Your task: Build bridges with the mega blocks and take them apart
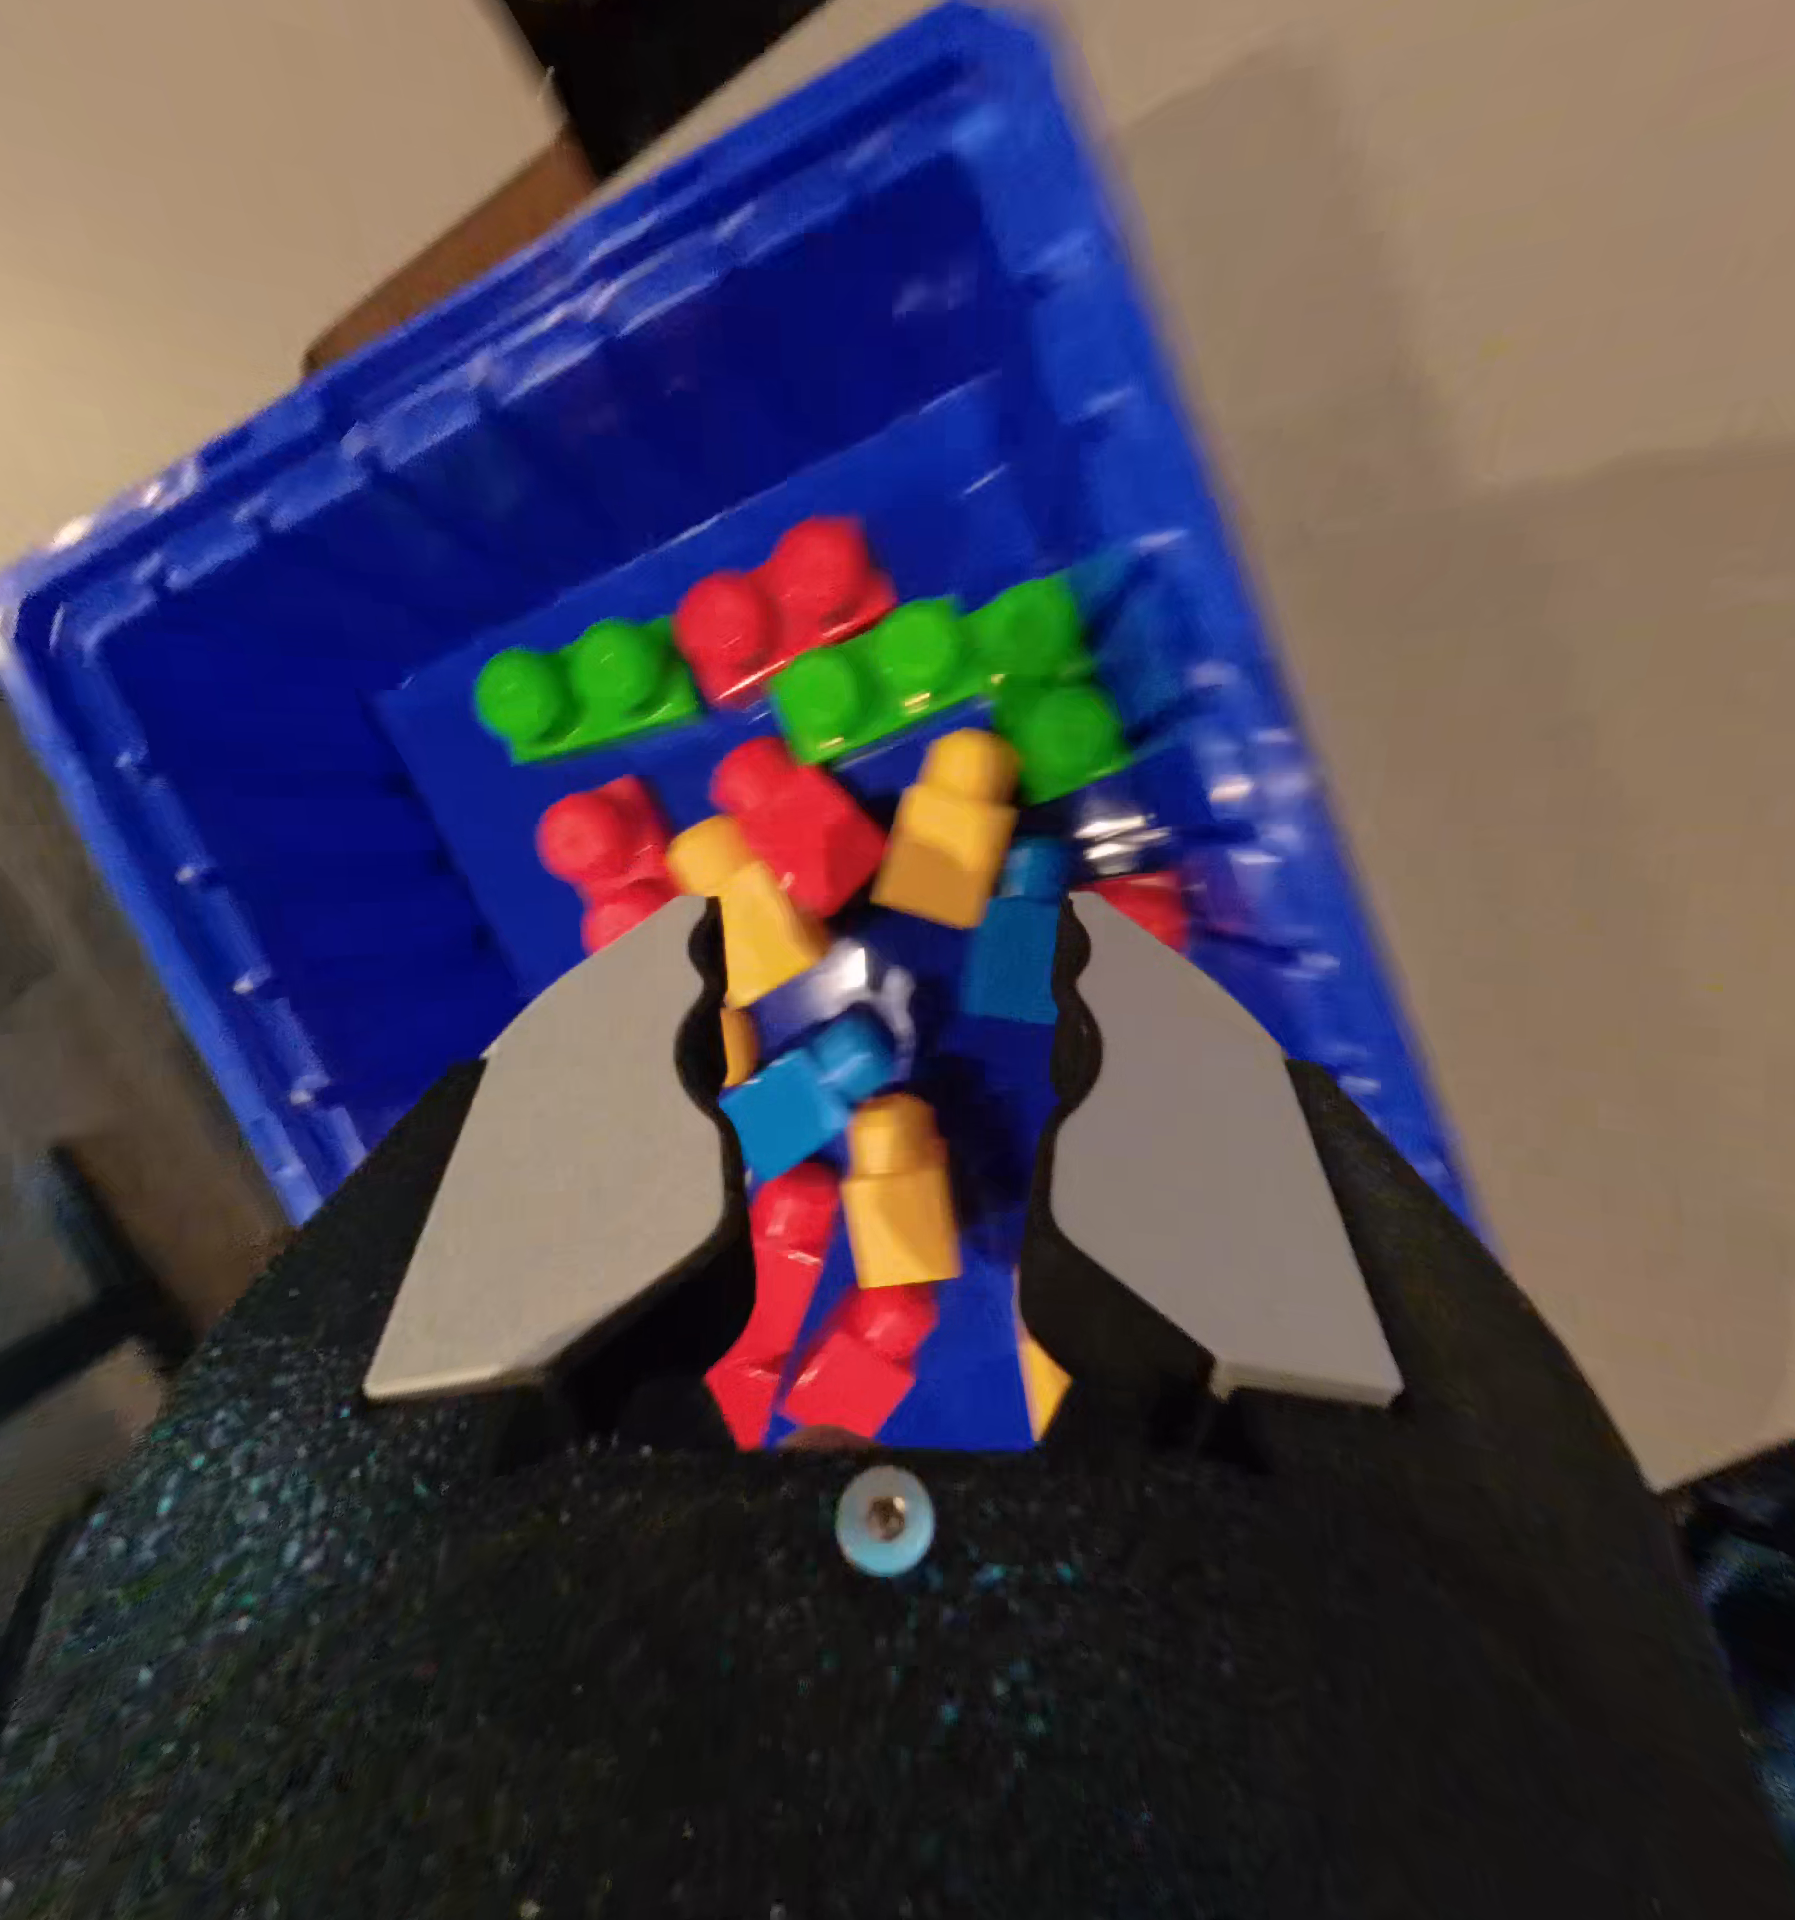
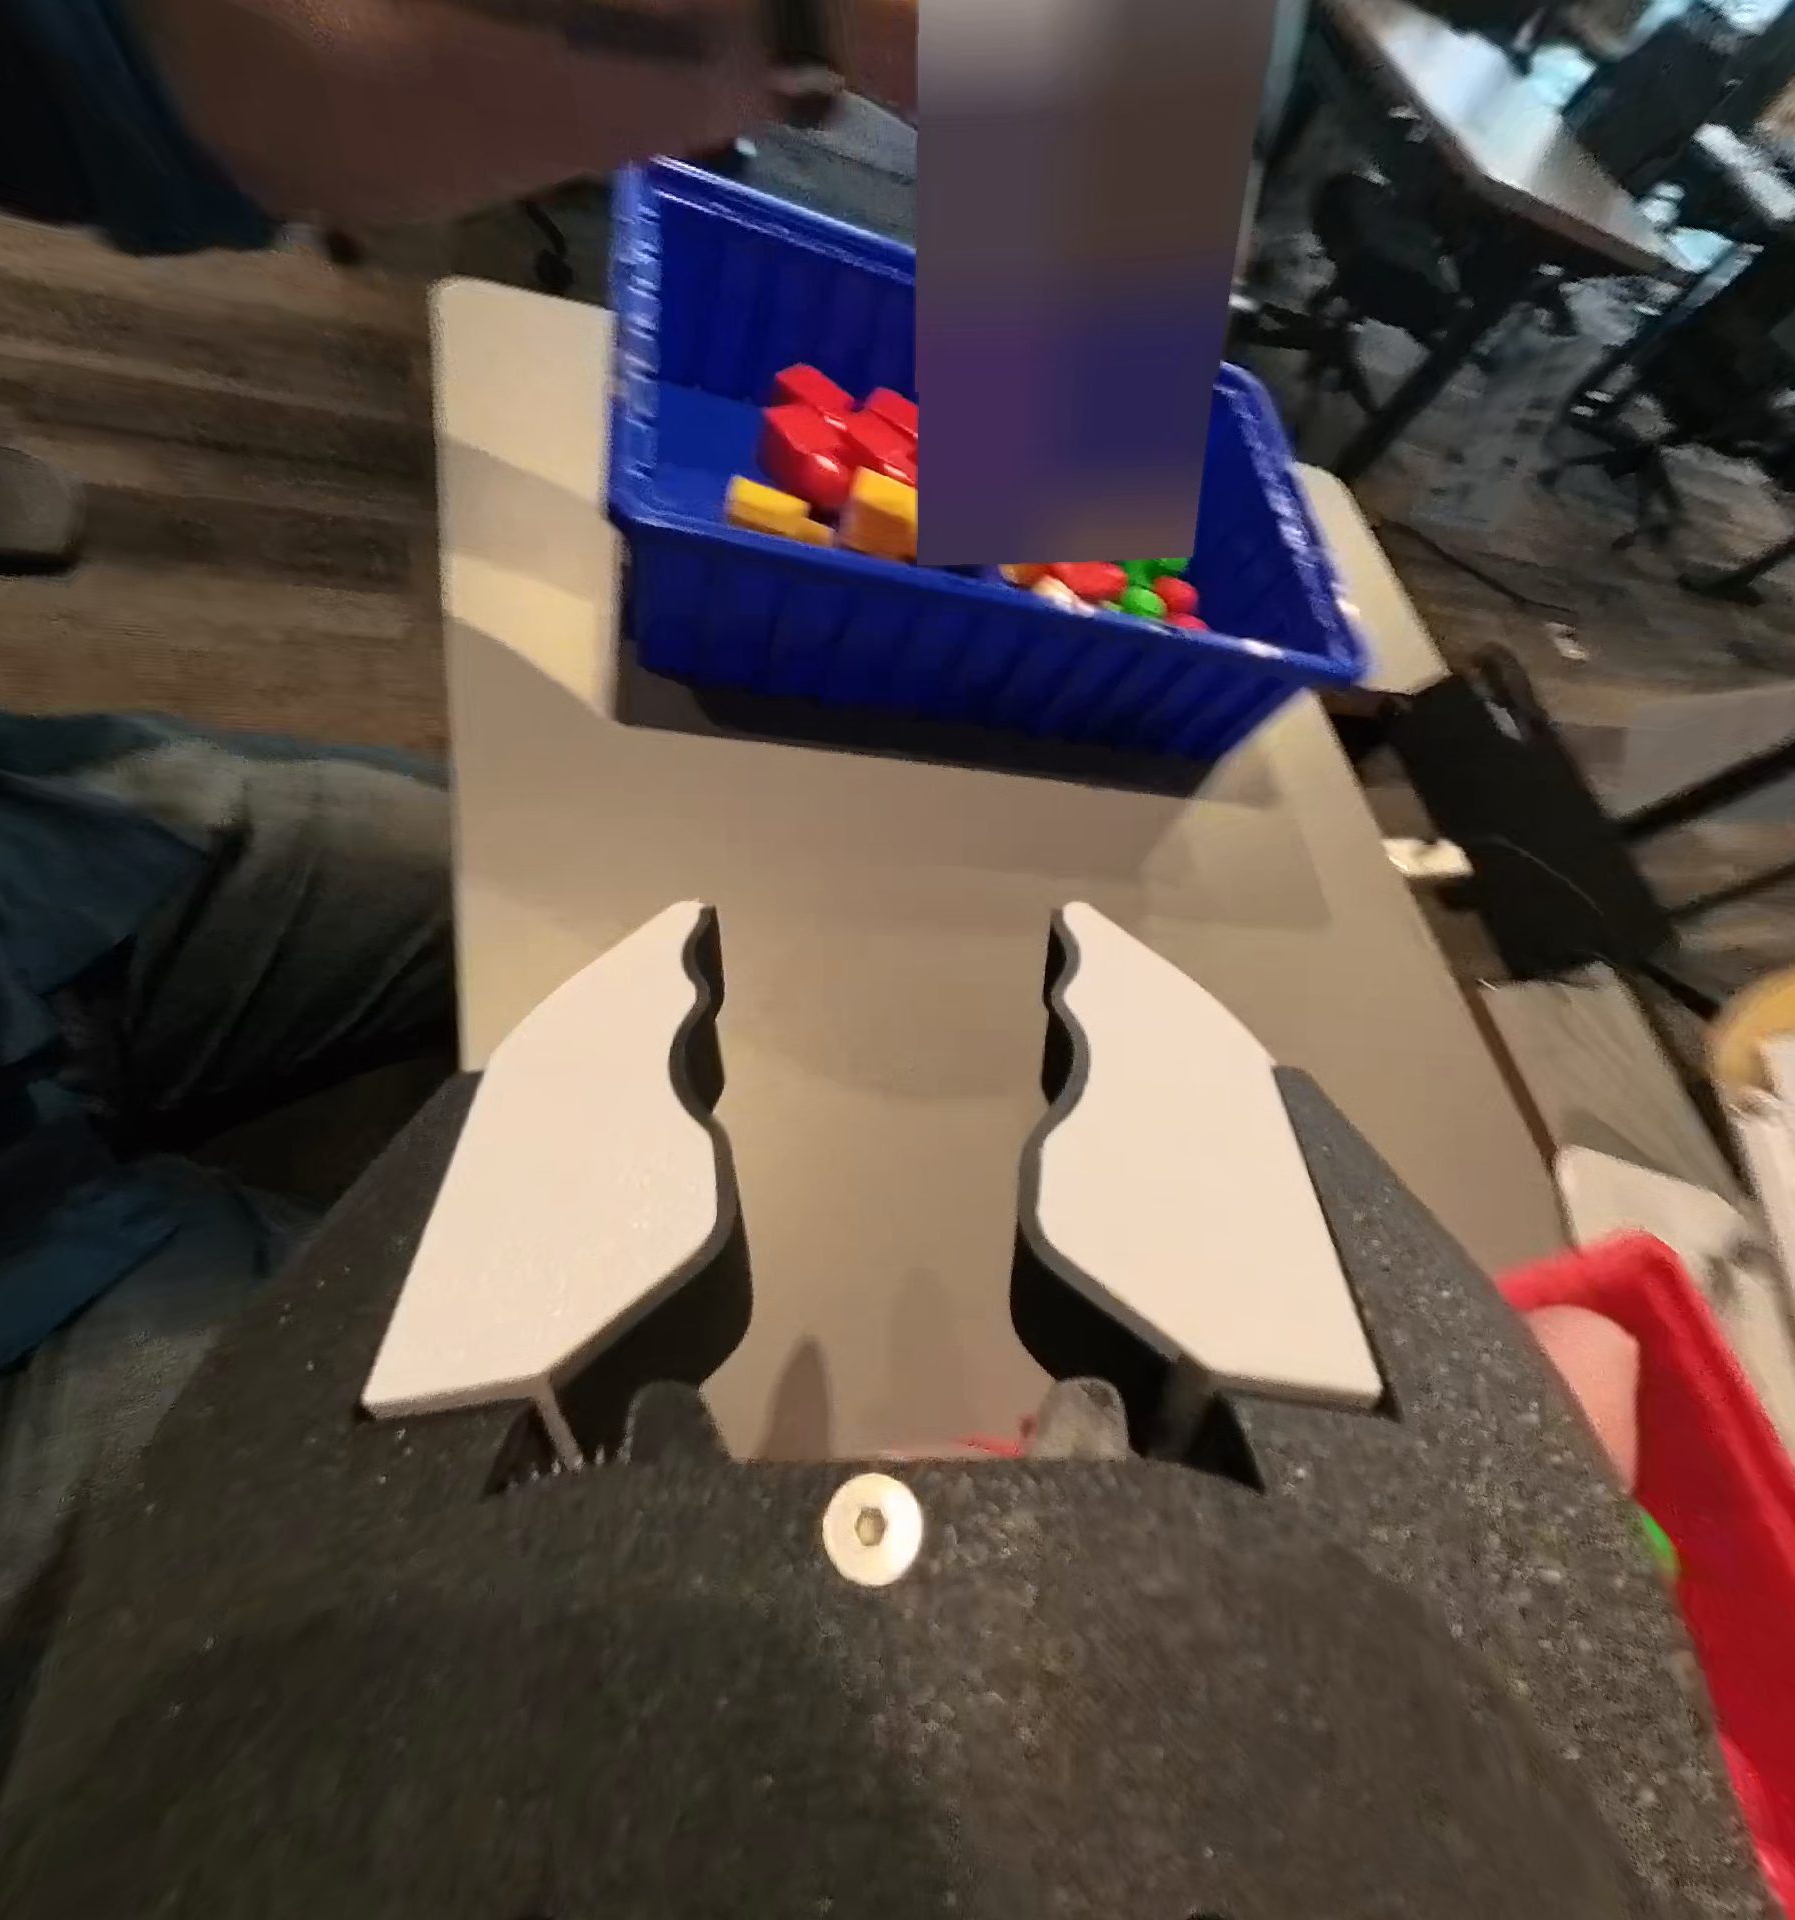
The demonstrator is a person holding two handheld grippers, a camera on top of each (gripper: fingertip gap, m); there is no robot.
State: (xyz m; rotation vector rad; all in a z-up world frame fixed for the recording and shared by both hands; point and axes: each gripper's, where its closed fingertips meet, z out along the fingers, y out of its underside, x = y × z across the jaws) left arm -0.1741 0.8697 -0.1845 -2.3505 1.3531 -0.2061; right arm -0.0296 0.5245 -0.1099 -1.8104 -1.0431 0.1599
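Left wrist view: green block crosswise.

Each hand-held gripper has a bulky black body with a rough, speckled, foam-like skin; the left gripper shows faint teal flecks in its surface, the right gripper pale grey ones. A single silver hex-socket screw sits in a round washer at the near centre of each body. Both fingers are capped with flat pale grey plates, angular at the outside, and edged inside with wavy black pads. The person wears dark blue clothing.
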